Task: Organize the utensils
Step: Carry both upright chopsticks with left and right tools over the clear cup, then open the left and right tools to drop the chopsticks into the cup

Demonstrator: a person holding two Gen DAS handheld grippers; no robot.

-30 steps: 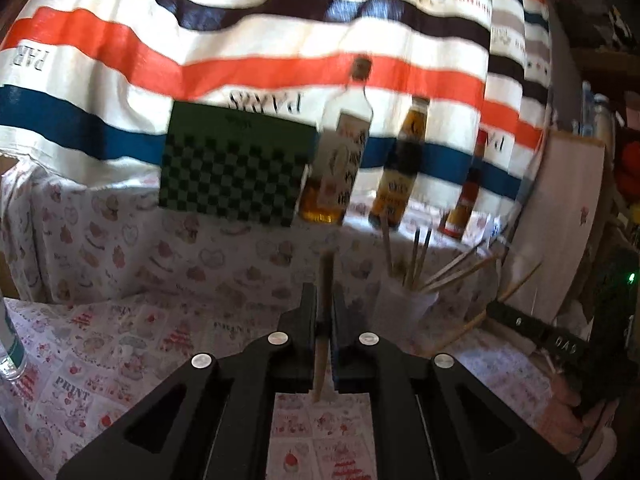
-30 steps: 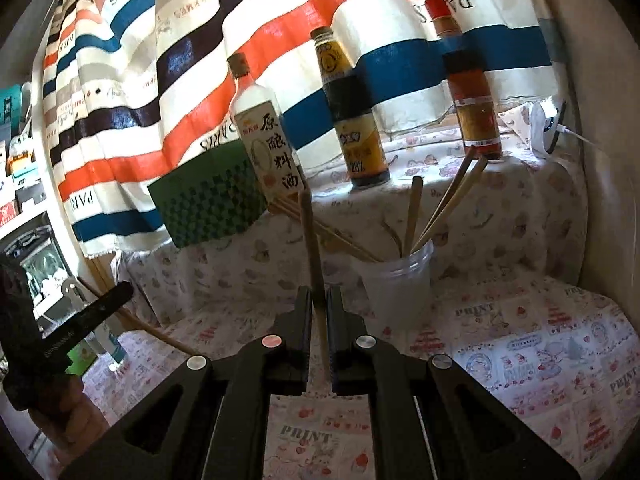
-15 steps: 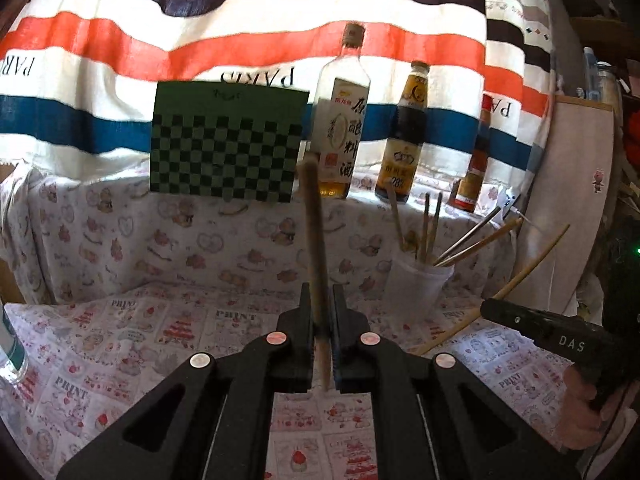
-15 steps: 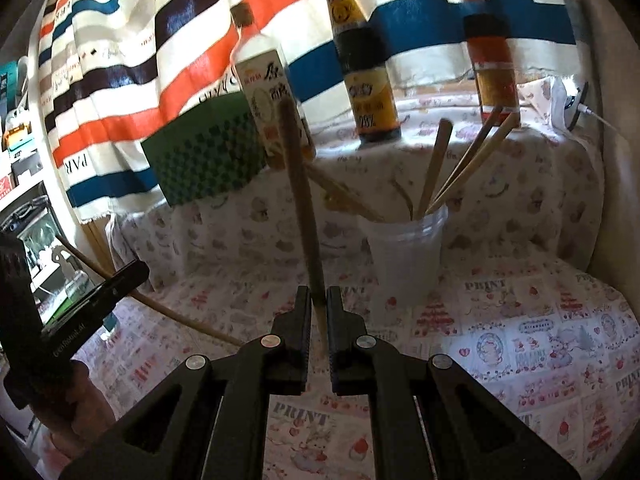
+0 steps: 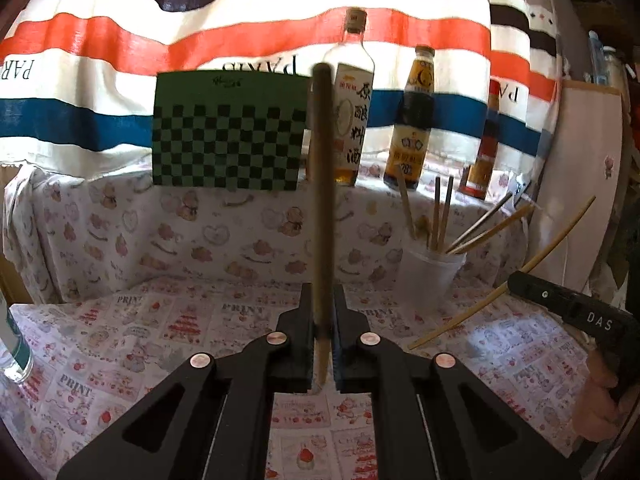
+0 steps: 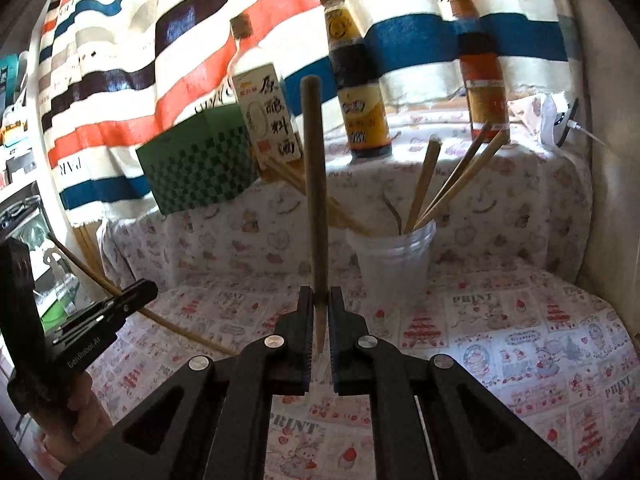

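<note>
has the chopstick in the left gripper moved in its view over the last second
Yes. The chopstick in the left gripper now reaches up past the top edge of the green checkered board; a second ago its tip sat below the board's bottom edge.

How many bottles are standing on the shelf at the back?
3, in a row on the cloth-covered shelf: a clear bottle beside the green checkered board, a dark sauce bottle in the middle, and a red-capped bottle at the right end.

Two upright wooden chopsticks (image 5: 322,200) (image 6: 314,200), more fanned in clear cup (image 6: 394,256)
</note>
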